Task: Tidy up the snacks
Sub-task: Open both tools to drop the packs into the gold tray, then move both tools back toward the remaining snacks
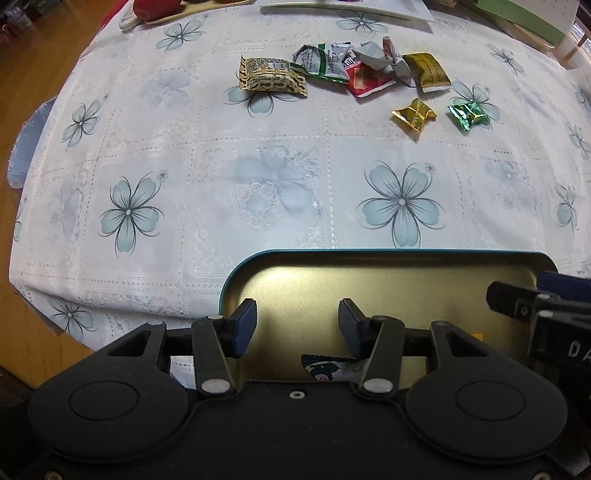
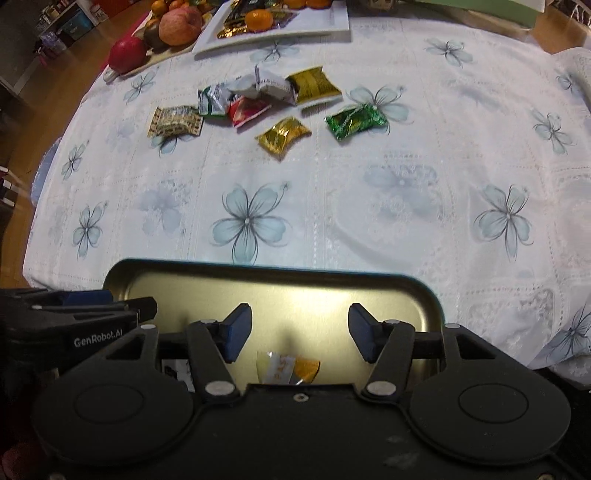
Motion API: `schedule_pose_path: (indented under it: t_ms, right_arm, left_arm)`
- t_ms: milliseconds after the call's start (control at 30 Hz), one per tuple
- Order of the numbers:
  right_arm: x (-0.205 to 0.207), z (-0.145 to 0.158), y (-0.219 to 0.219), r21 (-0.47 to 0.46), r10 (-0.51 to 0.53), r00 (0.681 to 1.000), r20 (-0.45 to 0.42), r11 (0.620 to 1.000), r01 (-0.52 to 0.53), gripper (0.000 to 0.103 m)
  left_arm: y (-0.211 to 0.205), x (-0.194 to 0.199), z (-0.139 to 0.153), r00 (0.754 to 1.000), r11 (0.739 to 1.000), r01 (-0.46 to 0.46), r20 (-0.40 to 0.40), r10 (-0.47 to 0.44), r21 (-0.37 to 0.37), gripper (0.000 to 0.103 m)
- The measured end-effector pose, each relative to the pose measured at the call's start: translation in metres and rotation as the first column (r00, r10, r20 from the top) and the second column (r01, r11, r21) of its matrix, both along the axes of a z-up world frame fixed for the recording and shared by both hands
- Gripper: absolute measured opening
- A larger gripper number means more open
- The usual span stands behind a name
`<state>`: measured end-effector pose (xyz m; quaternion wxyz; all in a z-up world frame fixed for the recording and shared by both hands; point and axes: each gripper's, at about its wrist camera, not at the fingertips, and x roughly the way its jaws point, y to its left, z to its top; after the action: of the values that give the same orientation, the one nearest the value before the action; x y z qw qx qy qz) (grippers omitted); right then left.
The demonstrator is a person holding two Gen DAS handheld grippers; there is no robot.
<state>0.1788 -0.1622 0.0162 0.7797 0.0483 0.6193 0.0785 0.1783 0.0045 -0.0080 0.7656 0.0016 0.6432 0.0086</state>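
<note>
A gold tin tray with a teal rim (image 1: 369, 254) (image 2: 258, 267) lies at the near table edge. My left gripper (image 1: 297, 326) and right gripper (image 2: 300, 328) hover over it, both open and empty. A floral-wrapped snack (image 1: 327, 367) lies in the tray under the left gripper, and an orange and white snack (image 2: 290, 369) under the right. Several wrapped snacks lie in a pile farther back: a tan patterned pack (image 1: 271, 75) (image 2: 175, 122), a red pack (image 1: 365, 81) (image 2: 245, 109), a gold candy (image 1: 413, 114) (image 2: 282, 134) and a green candy (image 1: 469, 115) (image 2: 354, 120).
A white floral tablecloth (image 1: 258, 192) covers the table. A fruit board with an apple (image 2: 181, 22) and a white plate with an orange (image 2: 258, 18) stand at the back. A green box (image 1: 524, 14) sits at the back right. The right gripper's body (image 1: 546, 310) shows beside the tray.
</note>
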Motion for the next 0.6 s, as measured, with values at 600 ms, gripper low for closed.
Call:
schedule_pose_path:
  t_ms: [600]
  right_arm:
    - [0.066,-0.01,0.003,-0.211,-0.073,0.995,0.07,0.974,0.086,0.076]
  left_arm:
    - [0.0,0.031,-0.006,0.992,0.999,-0.01,0.13,0.004,0.046,0.057]
